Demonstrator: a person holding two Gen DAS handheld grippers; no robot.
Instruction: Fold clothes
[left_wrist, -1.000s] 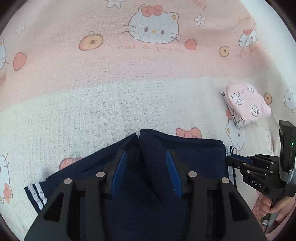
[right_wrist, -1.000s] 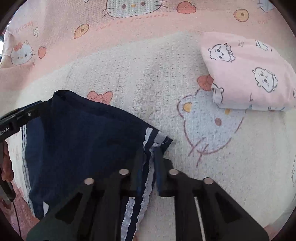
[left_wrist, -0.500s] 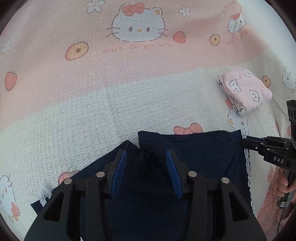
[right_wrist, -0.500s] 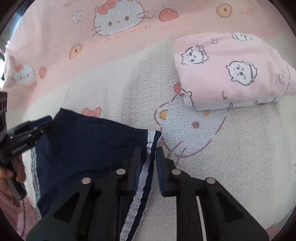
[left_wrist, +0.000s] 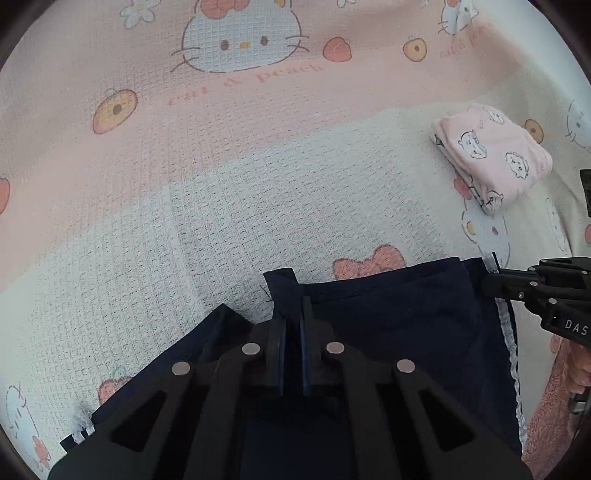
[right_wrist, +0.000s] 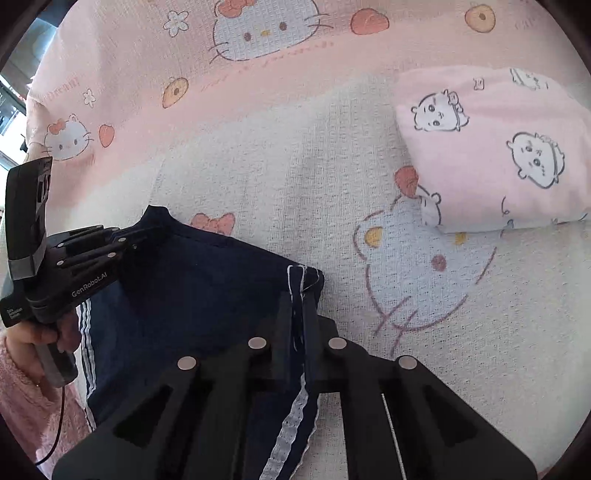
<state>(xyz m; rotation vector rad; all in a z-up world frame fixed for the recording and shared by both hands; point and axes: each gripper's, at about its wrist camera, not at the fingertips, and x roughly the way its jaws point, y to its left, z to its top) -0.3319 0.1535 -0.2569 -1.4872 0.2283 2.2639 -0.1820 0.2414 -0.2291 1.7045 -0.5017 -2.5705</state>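
Shorts, navy, lie at six o'clock on the blanket. Left gripper has just closed on the top edge; right gripper is clamped on the striped corner. Pink bundle sits at two o'clock. Uneven pulling could slip cloth free or skew the fold.

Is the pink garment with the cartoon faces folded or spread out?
Folded. The pink cartoon-print garment lies as a compact, thick rectangle with stacked layer edges showing, on the waffle-weave blanket.

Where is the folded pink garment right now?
The folded pink garment lies at upper right in both wrist views, on the cartoon-cat blanket, apart from the navy garment and beyond the right gripper.
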